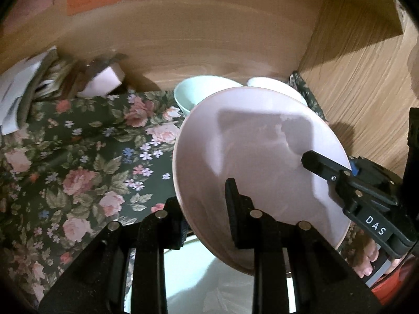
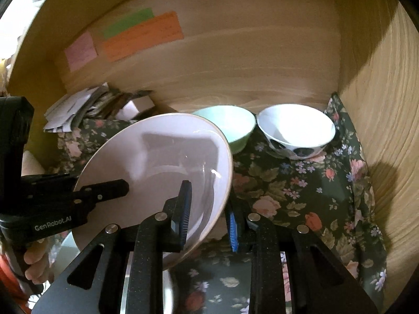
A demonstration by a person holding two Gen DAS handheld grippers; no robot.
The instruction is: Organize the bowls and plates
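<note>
Pink plate (image 1: 262, 157): glossy, pale pink, shallow, thin tan rim, tilted, raised off the floral cloth (image 1: 78, 157); shadows of the tools fall across its face. Left gripper (image 1: 207, 209) pinches its near-left rim, one finger on the face, one behind; right gripper (image 2: 209, 214) pinches the opposite rim likewise, blue pads either side. Behind the plate, on the cloth by the wooden back wall (image 2: 235, 65): mint-green bowl (image 2: 233, 125) beside white bowl with dark spots (image 2: 296, 130), both upright.
</note>
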